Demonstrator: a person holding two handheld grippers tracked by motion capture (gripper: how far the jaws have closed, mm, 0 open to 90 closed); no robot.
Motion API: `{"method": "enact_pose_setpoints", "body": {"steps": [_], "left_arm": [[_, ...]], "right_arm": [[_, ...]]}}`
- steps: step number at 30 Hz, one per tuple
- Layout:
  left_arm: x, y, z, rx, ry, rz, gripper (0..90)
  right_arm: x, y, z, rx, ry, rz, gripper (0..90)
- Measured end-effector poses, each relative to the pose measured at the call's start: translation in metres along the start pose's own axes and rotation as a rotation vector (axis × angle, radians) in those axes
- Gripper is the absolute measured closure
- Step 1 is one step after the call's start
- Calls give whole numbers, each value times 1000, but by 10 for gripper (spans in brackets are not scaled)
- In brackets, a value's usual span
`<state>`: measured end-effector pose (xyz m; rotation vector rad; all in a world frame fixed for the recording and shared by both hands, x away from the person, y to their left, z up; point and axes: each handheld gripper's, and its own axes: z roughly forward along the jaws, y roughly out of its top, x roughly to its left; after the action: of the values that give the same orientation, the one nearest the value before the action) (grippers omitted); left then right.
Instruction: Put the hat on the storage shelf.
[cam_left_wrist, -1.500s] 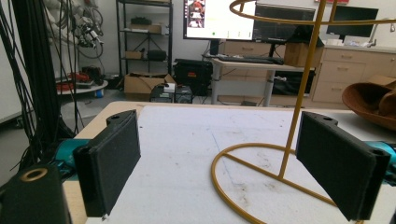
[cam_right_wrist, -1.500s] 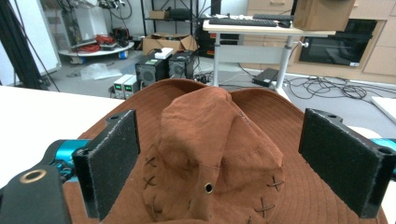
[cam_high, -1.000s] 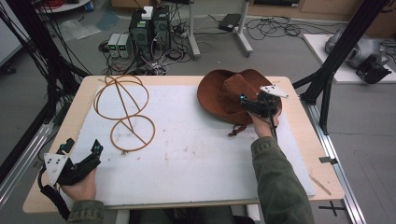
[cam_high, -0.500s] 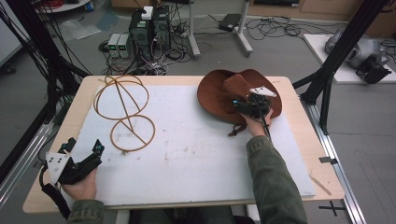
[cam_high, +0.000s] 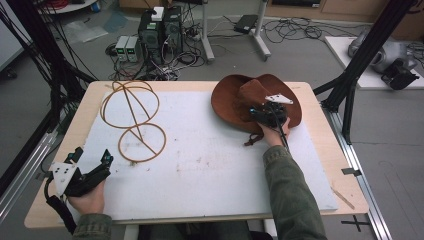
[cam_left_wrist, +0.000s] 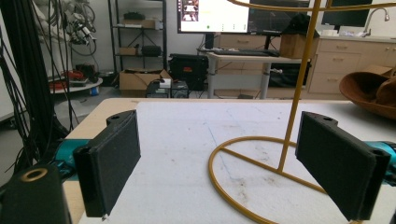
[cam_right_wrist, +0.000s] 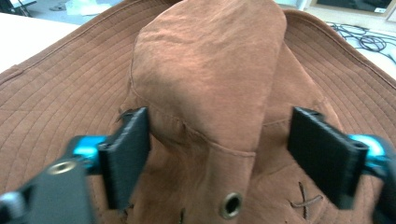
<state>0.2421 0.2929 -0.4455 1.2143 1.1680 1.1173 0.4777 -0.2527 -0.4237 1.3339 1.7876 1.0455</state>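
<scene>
Your right tongs (cam_high: 260, 111) sit over the brown hat (cam_high: 235, 100), which lies on the far right part of the surface (cam_high: 90, 100), partly on the white mat (cam_high: 210, 170) and partly on bare wood. In the right gripper view the hat's (cam_right_wrist: 205, 70) folded crown stands between the two black jaws; the jaws have just been closing around it, the left pad touches the fabric at the crown's side, and the right pad stands just clear of it, so nothing is clamped yet. A metal eyelet (cam_right_wrist: 231, 204) shows low on the crown. Your left tongs (cam_high: 92, 159) rest at the near left corner of the surface, jaws wide with nothing in them, pointing toward the gold wire stand (cam_left_wrist: 299, 93), whose ring base lies on the mat, well apart from the hat.
</scene>
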Motion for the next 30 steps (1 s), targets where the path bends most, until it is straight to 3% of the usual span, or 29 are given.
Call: {"method": "enact_pose_setpoints", "body": {"steps": [4,7,8,21,30], "left_arm": [[0,0,0,0,1,-1,143],[0,0,0,-1,4,-3,143],[0,0,0,-2,4,-1,142],[1,0,0,1,5,0,143],[2,-1,0,2,6,-3,143]], "right_arm": [[-5,1,-2,22,53,66,626],[-5,2,-2,49,42,47,843],[-4,3,-3,48,36,49,864],[5,3,-5,22,5,28,883],[11,6,-15,-60,0,13,882]]}}
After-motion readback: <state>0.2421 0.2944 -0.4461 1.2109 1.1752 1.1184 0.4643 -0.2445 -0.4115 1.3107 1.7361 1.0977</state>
